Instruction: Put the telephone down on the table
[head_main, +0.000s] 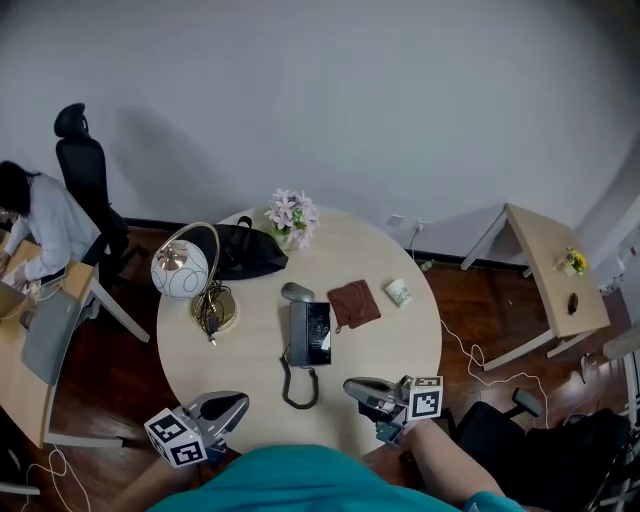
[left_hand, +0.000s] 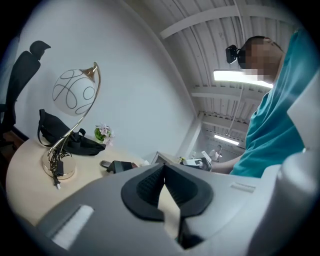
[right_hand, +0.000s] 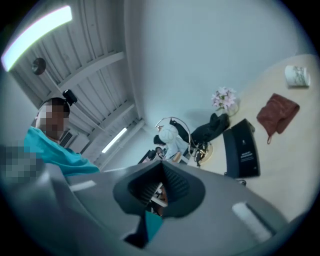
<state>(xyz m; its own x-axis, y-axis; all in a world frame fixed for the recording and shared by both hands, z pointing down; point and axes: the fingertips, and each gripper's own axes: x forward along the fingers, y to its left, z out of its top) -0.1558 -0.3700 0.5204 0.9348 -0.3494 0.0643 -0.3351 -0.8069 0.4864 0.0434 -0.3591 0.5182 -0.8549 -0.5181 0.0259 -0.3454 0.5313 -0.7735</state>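
Where the round table (head_main: 400, 350) lies bare along its near edge, the left gripper (head_main: 240, 403) and right gripper (head_main: 352, 386) hover, both clenched on nothing. The telephone (head_main: 310, 333) rests flat mid-table, its print too small to read, as is that on the cup (head_main: 398, 292).

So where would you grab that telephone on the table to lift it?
Probably across the two long sides of the telephone, near its middle, coming straight down from above. It lies flat and is narrowest that way. The cord trails off the near end, so I'd stay clear of that.
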